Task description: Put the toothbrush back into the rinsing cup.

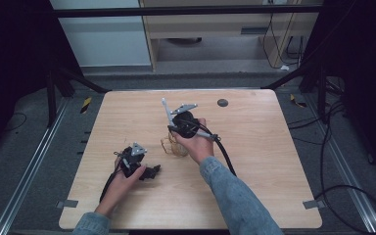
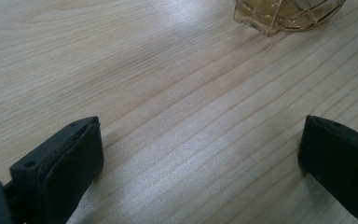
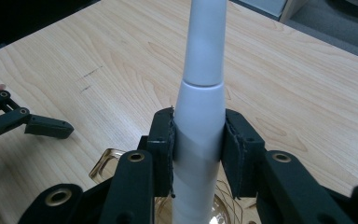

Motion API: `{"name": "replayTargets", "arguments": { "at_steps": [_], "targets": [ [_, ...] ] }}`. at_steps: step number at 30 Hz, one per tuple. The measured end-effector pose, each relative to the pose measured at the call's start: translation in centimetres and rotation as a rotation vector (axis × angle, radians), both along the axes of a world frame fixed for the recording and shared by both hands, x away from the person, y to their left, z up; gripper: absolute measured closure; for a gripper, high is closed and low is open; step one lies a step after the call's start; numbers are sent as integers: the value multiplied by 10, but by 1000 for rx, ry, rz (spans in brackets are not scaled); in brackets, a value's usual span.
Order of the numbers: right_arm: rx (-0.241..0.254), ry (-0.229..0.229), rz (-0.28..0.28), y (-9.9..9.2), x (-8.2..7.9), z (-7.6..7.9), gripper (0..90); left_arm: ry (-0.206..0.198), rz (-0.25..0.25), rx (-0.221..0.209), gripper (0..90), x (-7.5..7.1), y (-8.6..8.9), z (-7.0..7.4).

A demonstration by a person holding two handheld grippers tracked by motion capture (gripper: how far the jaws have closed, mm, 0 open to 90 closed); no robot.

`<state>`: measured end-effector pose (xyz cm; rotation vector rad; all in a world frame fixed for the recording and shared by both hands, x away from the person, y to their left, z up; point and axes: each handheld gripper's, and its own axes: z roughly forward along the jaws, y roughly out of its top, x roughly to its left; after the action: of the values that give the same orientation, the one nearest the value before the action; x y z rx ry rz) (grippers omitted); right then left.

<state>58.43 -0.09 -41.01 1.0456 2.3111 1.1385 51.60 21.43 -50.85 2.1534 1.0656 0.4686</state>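
Clamped between black pads (image 3: pixel 161 149) of right gripper (image 3: pixel 198 151): white electric toothbrush handle (image 3: pixel 200 116), upright over amber glass cup (image 1: pixel 173 146) mid-table. Probably light, stiff, slippery (cup fragile); best gripped at thick lower body. Left gripper (image 1: pixel 149 172) gaping wide, nothing held, resting on wooden table (image 1: pixel 254 147).

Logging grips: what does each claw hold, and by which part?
Right claw clamps the white electric toothbrush around its handle, above the amber glass cup. Left claw holds nothing.
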Motion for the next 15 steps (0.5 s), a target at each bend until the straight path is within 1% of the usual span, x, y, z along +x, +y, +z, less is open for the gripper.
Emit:
{"name": "replayTargets", "arguments": {
  "at_steps": [15],
  "targets": [
    [2,7,3,0,2,0,663,0,0,-1,0,0,0,0]
  ]
}}
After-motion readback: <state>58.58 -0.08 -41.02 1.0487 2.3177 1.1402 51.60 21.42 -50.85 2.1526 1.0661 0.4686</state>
